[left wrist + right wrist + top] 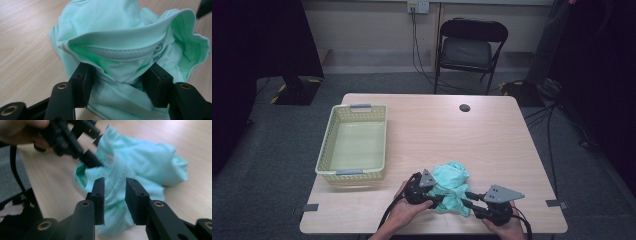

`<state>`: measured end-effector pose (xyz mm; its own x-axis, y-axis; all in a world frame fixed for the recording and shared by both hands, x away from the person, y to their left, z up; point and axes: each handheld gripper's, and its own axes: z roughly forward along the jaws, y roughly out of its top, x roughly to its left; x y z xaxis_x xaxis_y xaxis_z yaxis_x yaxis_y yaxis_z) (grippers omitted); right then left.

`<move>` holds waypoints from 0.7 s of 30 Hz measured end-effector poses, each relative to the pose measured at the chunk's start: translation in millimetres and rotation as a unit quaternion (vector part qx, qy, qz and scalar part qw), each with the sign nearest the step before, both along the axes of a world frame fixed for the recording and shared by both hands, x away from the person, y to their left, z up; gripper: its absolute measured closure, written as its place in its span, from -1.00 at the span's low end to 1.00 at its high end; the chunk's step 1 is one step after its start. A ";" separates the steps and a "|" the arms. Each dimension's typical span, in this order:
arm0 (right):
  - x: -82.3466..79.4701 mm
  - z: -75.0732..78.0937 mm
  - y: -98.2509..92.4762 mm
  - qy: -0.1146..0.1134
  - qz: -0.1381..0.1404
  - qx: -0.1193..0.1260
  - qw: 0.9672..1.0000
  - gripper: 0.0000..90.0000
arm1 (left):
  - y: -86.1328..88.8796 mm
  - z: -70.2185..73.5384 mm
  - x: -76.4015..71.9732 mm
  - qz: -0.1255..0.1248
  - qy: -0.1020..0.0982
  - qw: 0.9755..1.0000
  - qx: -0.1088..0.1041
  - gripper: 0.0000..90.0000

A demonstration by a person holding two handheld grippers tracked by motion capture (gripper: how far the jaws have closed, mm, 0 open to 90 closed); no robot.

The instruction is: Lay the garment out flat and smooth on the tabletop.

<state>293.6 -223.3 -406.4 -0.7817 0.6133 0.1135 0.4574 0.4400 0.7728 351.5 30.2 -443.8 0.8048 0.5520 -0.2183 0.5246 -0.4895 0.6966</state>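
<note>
garment (pixel 452 186): crumpled at table's (pixel 492 140) near edge, right of basket (pixel 354 172) | left gripper (pixel 120 77): jaws clamped on a fabric fold | right gripper (pixel 115 195): jaws apart, off cloth | progress: early; garment unfolded, basket empty, likely folding and binning left

Empty yellow basket (pixel 353 172), black chair (pixel 470 50)

Beyond my wooden table (pixel 492 135) w/ a yellow basket (pixel 353 172): grey carpet floor (pixel 272 145), black folding chair (pixel 470 50) by pale wall (pixel 372 25), cables (pixel 419 60) hanging from a socket (pixel 418 6).
</note>
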 end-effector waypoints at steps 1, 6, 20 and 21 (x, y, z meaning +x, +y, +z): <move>-2.7 -2.9 1.4 0.003 0.005 -0.004 1.000 0.50 | 0.0 -0.1 0.2 0.000 0.000 1.000 0.001 -0.01; -6.8 -14.6 7.0 0.011 0.018 -0.017 1.000 0.33 | 0.6 -0.7 -0.1 0.000 -0.001 1.000 -0.001 -0.02; -0.7 -20.3 7.8 0.008 0.007 -0.008 1.000 0.87 | 3.2 -1.8 -3.8 -0.006 -0.013 1.000 -0.001 -0.03; 0.8 -17.6 4.7 0.011 0.005 0.004 1.000 0.88 | 4.1 -1.5 -5.1 -0.008 -0.015 1.000 0.000 -0.03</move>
<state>294.4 -218.6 -424.0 -0.7845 0.6050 0.1362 0.4706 0.4377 0.7661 346.4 34.3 -445.3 0.8202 0.5382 -0.1941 0.4952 -0.4979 0.7120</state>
